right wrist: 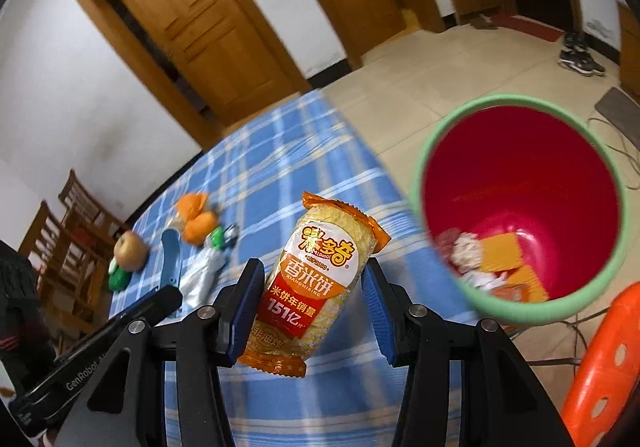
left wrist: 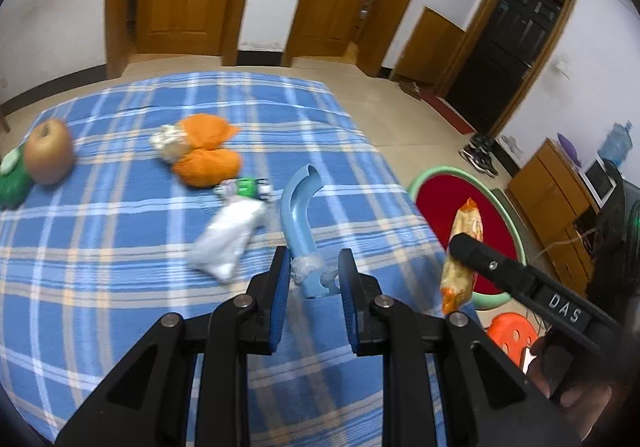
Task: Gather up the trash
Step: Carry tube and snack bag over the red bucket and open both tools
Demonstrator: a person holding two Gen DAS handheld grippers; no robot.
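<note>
My right gripper [right wrist: 314, 263] is shut on an orange and yellow rice cracker packet [right wrist: 320, 279] and holds it upright above the table's edge. The same packet [left wrist: 462, 247] hangs in front of the bin in the left wrist view. The bin [right wrist: 418, 175] is red inside with a green rim; it stands on the floor to the right and has wrappers at its bottom. My left gripper [left wrist: 314, 253] is shut on the taped end of a curved light blue plastic piece [left wrist: 298, 207], which sticks out forward over the blue checked tablecloth [left wrist: 120, 287].
On the cloth lie a crumpled white bag [left wrist: 228, 239], a small green wrapper [left wrist: 248, 186], orange peels [left wrist: 206, 151], an apple [left wrist: 49, 157] and a green object [left wrist: 12, 183]. An orange stool [right wrist: 604, 375] stands beside the bin. Wooden chairs [right wrist: 68, 243] are at the far left.
</note>
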